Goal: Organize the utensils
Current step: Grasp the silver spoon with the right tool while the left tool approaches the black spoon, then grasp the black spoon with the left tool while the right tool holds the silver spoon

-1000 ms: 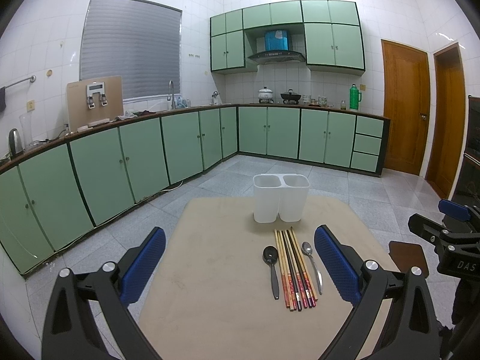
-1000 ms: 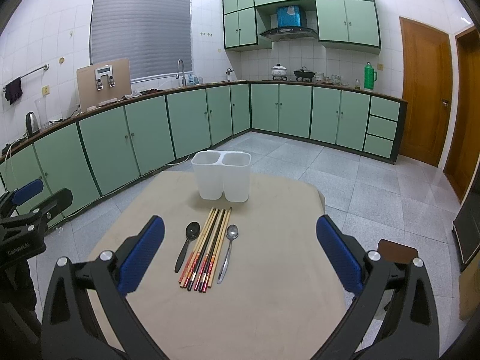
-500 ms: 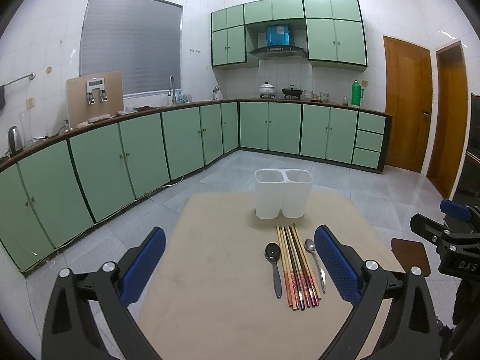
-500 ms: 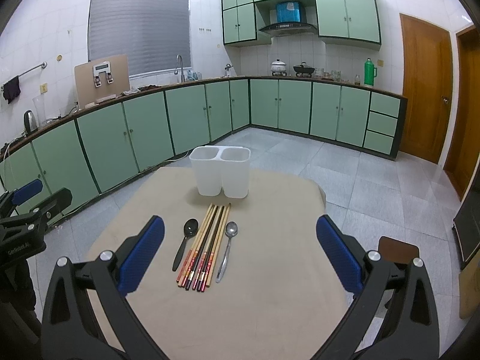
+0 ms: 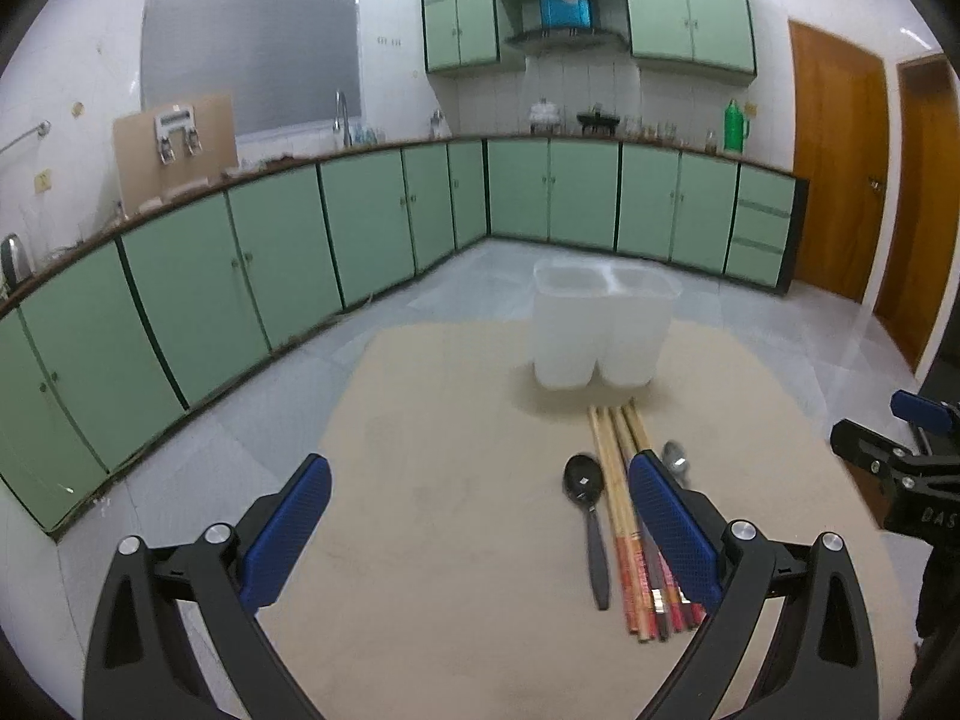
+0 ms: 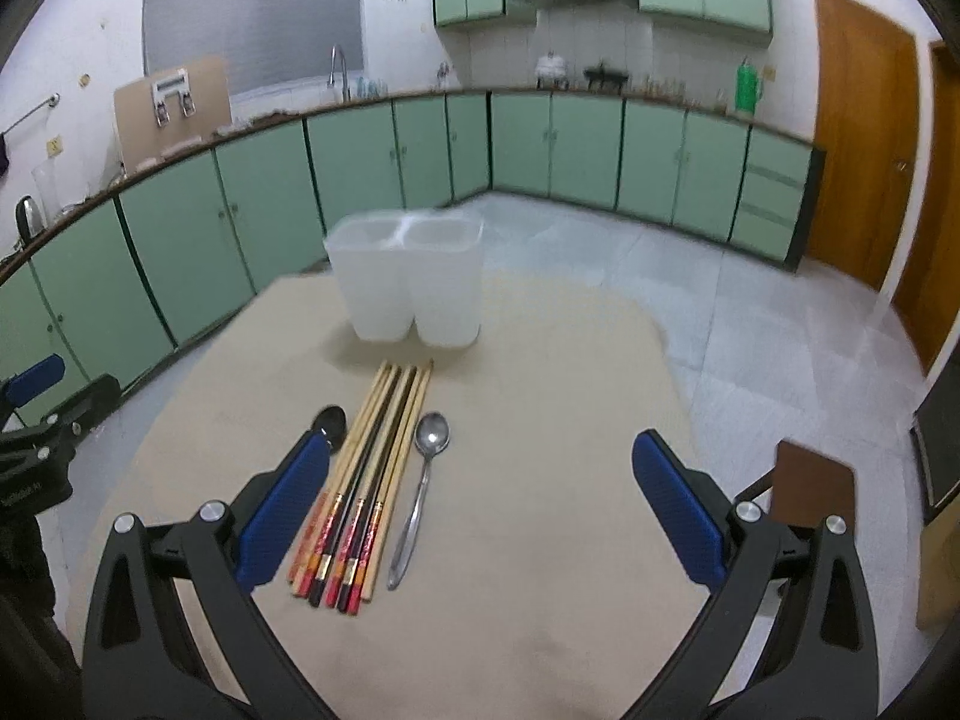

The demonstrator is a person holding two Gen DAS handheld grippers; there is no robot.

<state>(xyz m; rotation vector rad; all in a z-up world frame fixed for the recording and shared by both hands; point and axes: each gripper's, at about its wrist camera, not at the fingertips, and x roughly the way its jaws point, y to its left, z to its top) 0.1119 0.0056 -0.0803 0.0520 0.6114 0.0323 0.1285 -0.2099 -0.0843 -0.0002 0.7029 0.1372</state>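
A white two-compartment utensil holder point(image 5: 600, 330) point(image 6: 414, 279) stands upright on the beige table point(image 5: 450, 510) point(image 6: 540, 480). In front of it lie several chopsticks point(image 5: 624, 498) point(image 6: 366, 480), a black spoon point(image 5: 585, 480) point(image 6: 331, 420) on their left and a metal spoon point(image 5: 677, 457) point(image 6: 423, 480) on their right. My left gripper point(image 5: 480, 516) is open and empty above the table, left of the utensils. My right gripper point(image 6: 483, 492) is open and empty, to the right of the chopsticks, over the metal spoon.
Green cabinets point(image 5: 270, 276) line the walls around a tiled floor. A brown stool point(image 6: 810, 480) stands right of the table. The right gripper shows at the right edge of the left wrist view point(image 5: 900, 468); the left gripper at the left edge of the right wrist view point(image 6: 36, 444).
Both grippers have moved forward and lower toward the utensils; the holder and utensils look larger. The left gripper's right finger now covers part of the chopsticks. Nothing was grasped.
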